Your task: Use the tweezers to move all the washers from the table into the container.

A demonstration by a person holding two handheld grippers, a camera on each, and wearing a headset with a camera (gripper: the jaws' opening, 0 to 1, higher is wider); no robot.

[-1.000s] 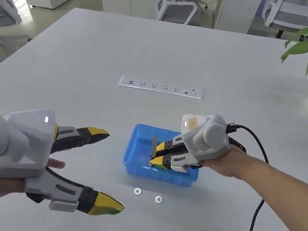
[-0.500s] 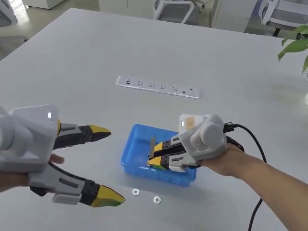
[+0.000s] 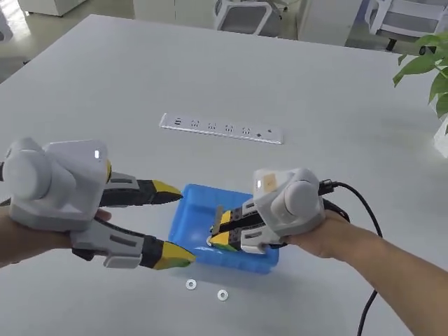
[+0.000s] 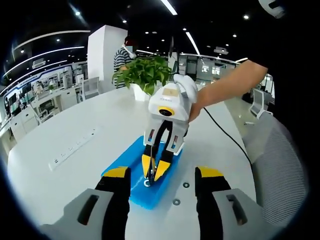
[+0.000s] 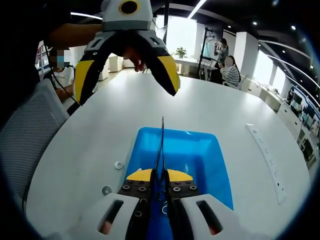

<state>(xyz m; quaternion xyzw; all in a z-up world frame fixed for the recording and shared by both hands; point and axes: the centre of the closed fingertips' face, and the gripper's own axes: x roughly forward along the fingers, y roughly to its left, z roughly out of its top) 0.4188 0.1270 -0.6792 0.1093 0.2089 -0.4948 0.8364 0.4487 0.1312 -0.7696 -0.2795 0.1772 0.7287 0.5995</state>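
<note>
The blue container (image 3: 187, 204) sits on the white table. Over it my right gripper (image 3: 222, 234) is shut on thin metal tweezers (image 3: 219, 214), whose tips point into the container (image 5: 200, 150). In the right gripper view the tweezers (image 5: 162, 142) run forward from between the jaws of the right gripper (image 5: 160, 176). Two washers (image 3: 191, 284) (image 3: 222, 295) lie on the table just in front of the container, and they show as washers (image 5: 118, 164) (image 5: 106, 190) left of it. My left gripper (image 3: 173, 224) is open beside the container's left end, holding nothing, as the left gripper (image 4: 162, 175) view shows.
A white power strip (image 3: 220, 129) lies beyond the container. A green plant (image 3: 427, 66) stands at the table's far right. A black cable (image 3: 364, 203) trails from the right gripper. Chairs stand past the far edge.
My left gripper has moved right, closer to the container's left end, still open. The right gripper stays over the container with the tweezers. The head view has shifted a little.
</note>
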